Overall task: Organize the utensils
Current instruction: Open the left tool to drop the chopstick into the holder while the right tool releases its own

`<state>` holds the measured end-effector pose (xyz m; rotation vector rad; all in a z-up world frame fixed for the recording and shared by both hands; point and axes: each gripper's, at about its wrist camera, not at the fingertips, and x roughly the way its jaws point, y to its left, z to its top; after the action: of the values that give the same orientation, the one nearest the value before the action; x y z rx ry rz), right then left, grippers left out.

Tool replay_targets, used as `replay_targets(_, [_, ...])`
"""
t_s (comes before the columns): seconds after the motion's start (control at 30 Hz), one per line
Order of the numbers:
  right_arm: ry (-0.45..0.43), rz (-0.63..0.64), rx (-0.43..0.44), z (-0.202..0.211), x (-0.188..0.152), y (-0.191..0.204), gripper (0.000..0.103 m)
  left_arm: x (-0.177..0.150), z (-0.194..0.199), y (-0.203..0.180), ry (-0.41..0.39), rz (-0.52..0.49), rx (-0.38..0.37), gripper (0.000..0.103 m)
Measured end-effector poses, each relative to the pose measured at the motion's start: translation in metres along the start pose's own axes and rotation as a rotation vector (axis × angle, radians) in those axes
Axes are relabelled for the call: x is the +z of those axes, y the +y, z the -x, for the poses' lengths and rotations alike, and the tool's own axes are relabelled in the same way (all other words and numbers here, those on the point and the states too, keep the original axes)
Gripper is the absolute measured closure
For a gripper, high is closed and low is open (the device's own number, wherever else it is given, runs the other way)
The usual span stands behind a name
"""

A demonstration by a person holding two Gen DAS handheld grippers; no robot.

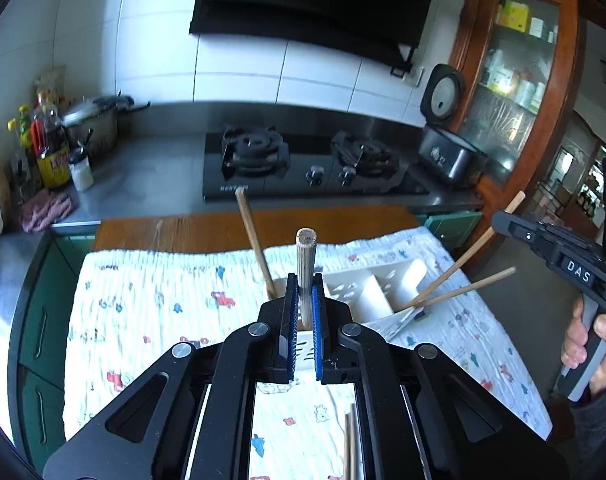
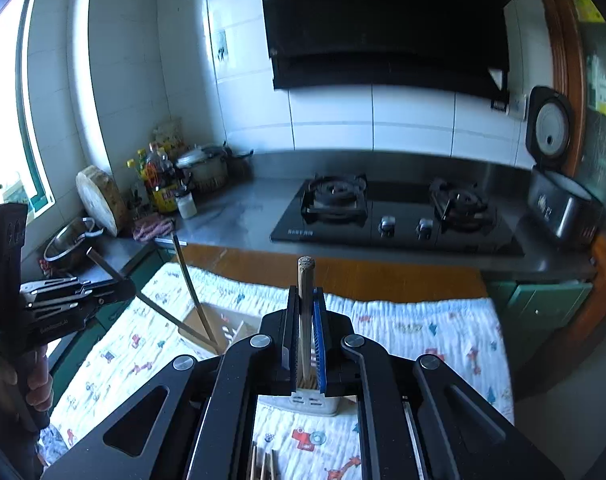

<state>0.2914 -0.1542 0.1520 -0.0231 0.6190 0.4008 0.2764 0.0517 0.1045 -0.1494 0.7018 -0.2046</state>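
My left gripper (image 1: 305, 300) is shut on a thick wooden stick (image 1: 305, 256), held upright over the white utensil holder (image 1: 379, 288) on the patterned cloth. Another wooden handle (image 1: 255, 240) and thin chopsticks (image 1: 463, 288) lean in the holder. My right gripper (image 2: 305, 320) is shut on a wooden chopstick (image 2: 305, 280), its lower end over a small white slotted holder (image 2: 311, 400). In the right wrist view the left gripper (image 2: 115, 292) shows at the left, holding a long handle that slants into the white holder (image 2: 207, 328). Loose chopsticks (image 2: 263, 464) lie on the cloth below.
The table carries a white cartoon-print cloth (image 1: 143, 312). Behind it runs a steel counter with a black gas hob (image 1: 303, 164), a rice cooker (image 1: 447, 152), a pot and bottles (image 1: 51, 148). A wooden glass cabinet (image 1: 515, 80) stands at the right.
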Motion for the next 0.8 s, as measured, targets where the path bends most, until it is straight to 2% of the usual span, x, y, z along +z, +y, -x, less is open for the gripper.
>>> replay_targets(0.23, [0.041,0.008,-0.001,-0.020,-0.015,0.001,0.096,-0.010,-0.022,0.013,0.049,0.035,-0.003,0.097])
replay_targets(0.27, [0.046,0.014,0.000,-0.021,-0.016,0.002,0.096,-0.011,-0.022,0.014,0.051,0.043,0.015,0.096])
replay_targets(0.4, [0.011,0.029,-0.021,-0.012,-0.016,0.006,0.089,-0.013,-0.019,0.016,0.040,0.050,0.013,0.095])
replay_targets(0.5, [-0.015,0.037,-0.031,0.001,-0.013,0.006,0.075,-0.013,-0.007,0.014,0.015,0.050,0.012,0.087])
replay_targets(0.53, [-0.032,0.044,-0.042,0.008,-0.012,0.006,0.074,-0.013,0.001,0.012,-0.002,0.044,0.015,0.083])
replay_targets(0.6, [-0.055,0.056,-0.054,0.023,-0.012,0.007,0.067,-0.014,0.014,0.009,-0.025,0.043,0.014,0.082])
replay_targets(0.7, [-0.083,0.061,-0.044,0.049,-0.021,0.010,0.064,-0.025,0.040,0.004,-0.065,0.032,0.010,0.079])
replay_targets(0.8, [-0.086,0.072,-0.032,0.071,-0.045,0.015,0.059,-0.044,0.058,-0.002,-0.075,0.015,0.013,0.077])
